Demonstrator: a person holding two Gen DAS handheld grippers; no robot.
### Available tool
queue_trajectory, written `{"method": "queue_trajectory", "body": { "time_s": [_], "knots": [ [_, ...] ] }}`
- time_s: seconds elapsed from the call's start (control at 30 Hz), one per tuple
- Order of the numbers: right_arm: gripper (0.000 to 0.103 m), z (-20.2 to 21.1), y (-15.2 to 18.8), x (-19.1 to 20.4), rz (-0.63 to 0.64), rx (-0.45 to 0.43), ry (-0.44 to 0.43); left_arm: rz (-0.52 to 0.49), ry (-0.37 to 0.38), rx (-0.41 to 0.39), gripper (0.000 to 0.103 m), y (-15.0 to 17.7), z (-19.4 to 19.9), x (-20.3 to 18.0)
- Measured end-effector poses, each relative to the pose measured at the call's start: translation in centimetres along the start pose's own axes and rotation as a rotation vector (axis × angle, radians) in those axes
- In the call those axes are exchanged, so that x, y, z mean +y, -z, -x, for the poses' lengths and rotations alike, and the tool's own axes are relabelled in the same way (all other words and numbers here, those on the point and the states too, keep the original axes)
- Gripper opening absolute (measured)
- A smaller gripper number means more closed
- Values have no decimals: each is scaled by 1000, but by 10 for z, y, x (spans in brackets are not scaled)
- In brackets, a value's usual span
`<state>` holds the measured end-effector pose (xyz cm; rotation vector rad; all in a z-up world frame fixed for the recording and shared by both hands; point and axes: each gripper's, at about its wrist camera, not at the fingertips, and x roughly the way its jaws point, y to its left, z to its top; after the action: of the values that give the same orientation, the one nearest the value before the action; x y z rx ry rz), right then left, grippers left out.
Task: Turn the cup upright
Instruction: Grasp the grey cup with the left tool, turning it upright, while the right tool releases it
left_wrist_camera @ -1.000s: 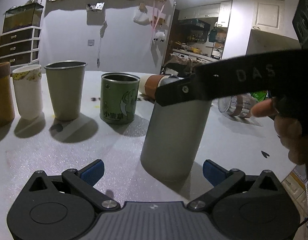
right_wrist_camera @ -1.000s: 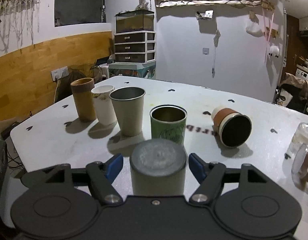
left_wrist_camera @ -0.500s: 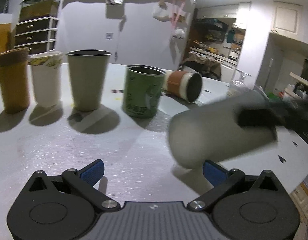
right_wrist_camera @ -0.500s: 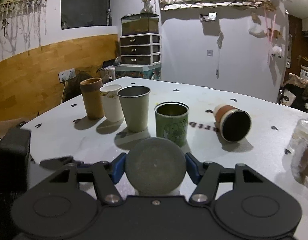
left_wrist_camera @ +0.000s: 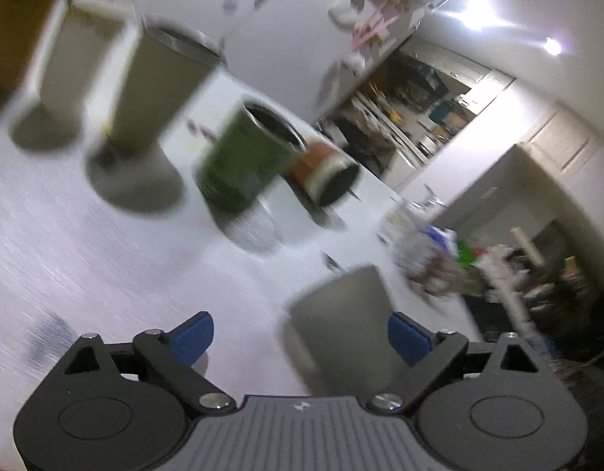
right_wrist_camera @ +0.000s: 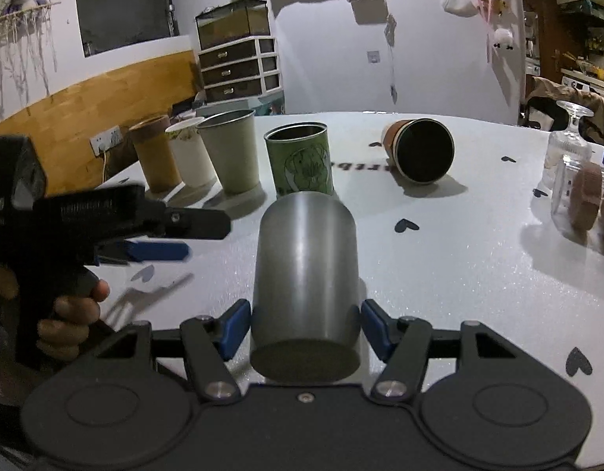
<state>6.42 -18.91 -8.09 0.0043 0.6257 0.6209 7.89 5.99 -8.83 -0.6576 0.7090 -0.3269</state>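
My right gripper (right_wrist_camera: 303, 329) is shut on a plain steel cup (right_wrist_camera: 305, 274), held off the table lying along the fingers, closed base toward the camera. The cup also shows blurred in the left wrist view (left_wrist_camera: 341, 325), between the open blue fingertips of my left gripper (left_wrist_camera: 298, 337); I cannot tell if they touch it. In the right wrist view the left gripper (right_wrist_camera: 160, 235) is at the left, held by a hand. A brown-and-white cup (right_wrist_camera: 419, 149) lies on its side on the white table (right_wrist_camera: 458, 267).
A row of upright cups stands at the back: brown (right_wrist_camera: 154, 159), white (right_wrist_camera: 192, 157), steel (right_wrist_camera: 233, 149) and a green tin (right_wrist_camera: 302, 163). Glassware (right_wrist_camera: 576, 192) stands at the right edge. The left wrist view is motion-blurred and tilted.
The right gripper has lifted the steel cup and turned it from standing upside down to lying base-first toward the camera. The left gripper has swung in close and tilted.
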Motion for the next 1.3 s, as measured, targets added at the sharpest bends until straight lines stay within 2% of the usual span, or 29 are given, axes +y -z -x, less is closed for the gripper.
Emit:
{"method": "queue_trajectory", "body": {
  "time_s": [0.23,0.27,0.5,0.6,0.67,0.77,0.97,1.07,1.23,1.3],
  "knots": [
    [63,1,9,-5,-33,-41,-19,127,77,123,93,-1,-43,-4],
    [63,2,9,-5,-32,-42,-23,137,99,125,93,0,-47,-5],
    [63,7,16,0,9,-65,-39,138,117,108,93,3,-57,-13],
    [63,10,21,4,50,-94,-40,48,125,48,87,5,-43,-21],
    [63,12,24,7,82,-119,-40,-29,99,7,83,8,-31,-31],
    [63,14,28,16,127,-140,-46,-137,65,-51,83,13,-14,-47],
    [63,13,32,28,180,-149,-60,-358,-11,-148,78,28,6,-73],
    [62,12,33,32,195,-149,-52,-415,-53,-159,75,34,11,-77],
    [63,10,36,38,191,-159,-60,-441,-78,-175,75,37,20,-74],
    [63,6,36,40,180,-158,-48,-453,-109,-208,75,36,25,-71]
  ]
}}
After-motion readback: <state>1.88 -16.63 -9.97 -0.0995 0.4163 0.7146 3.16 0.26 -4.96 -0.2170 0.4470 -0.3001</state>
